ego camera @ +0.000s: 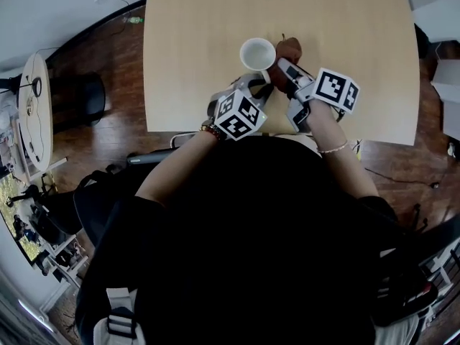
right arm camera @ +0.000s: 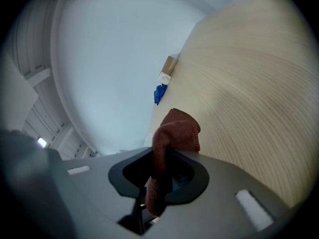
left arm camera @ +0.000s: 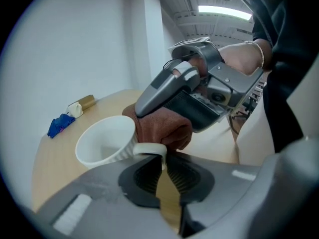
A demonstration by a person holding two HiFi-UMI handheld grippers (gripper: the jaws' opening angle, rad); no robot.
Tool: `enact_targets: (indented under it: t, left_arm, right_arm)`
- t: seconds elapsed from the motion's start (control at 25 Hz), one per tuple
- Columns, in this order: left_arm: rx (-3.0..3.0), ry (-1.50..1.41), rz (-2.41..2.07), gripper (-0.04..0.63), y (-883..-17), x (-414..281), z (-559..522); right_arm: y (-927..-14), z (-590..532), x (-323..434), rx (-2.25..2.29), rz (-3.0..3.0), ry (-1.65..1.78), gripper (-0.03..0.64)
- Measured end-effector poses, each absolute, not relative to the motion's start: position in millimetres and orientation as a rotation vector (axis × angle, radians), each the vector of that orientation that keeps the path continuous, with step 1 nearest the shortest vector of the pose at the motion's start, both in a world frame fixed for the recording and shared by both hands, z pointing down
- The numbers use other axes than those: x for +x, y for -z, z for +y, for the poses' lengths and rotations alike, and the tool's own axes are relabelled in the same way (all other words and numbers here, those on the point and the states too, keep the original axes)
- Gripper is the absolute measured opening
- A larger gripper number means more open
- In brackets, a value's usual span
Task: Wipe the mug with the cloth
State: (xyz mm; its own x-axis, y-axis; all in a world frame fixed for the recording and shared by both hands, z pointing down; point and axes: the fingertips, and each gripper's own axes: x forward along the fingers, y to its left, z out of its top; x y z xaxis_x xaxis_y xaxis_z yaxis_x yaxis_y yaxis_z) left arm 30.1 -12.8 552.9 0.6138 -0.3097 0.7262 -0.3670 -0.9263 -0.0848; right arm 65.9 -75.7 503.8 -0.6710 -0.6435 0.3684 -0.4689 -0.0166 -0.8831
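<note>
Left gripper [left arm camera: 160, 159]: the fingers are closed narrow on the handle of the mug [left arm camera: 105, 142], pinching the thin white loop between the pads. Right gripper [right arm camera: 158, 176]: the fingers are clamped on a fold of the brown cloth [right arm camera: 177, 129], with a bunched end projecting past the tips.

The mug is near the person's edge of the tabletop [right arm camera: 249, 83], mouth up. Whether its base rests fully on the surface cannot be told. The cloth bunch lies against the outer wall beside the handle.

Procedure, as judged:
- Hold the handle firmly so the mug neither turns nor slides.
- Press the projecting cloth, not the bare fingers, onto the wall, then sweep round the side and rim.
- Apply light pressure. A hard sideways push could tip the mug or twist it in the narrow handle grip.

At the far edge of the tabletop lie a blue item [right arm camera: 160, 94] and a small tan-and-white item [right arm camera: 168, 64]. No legible writing or brand appears. The marker cube [ego camera: 238, 113] on each gripper carries square patterns only.
</note>
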Motion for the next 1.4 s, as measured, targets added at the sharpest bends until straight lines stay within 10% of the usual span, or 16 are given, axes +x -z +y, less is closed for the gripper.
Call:
enact_targets:
  t: [1.4]
  left_arm:
    - [2.756,-1.152,-0.575,0.034,-553,50,-20]
  right_arm:
    - [-481,-47,43,-1.221,2.700,1.463,0.064]
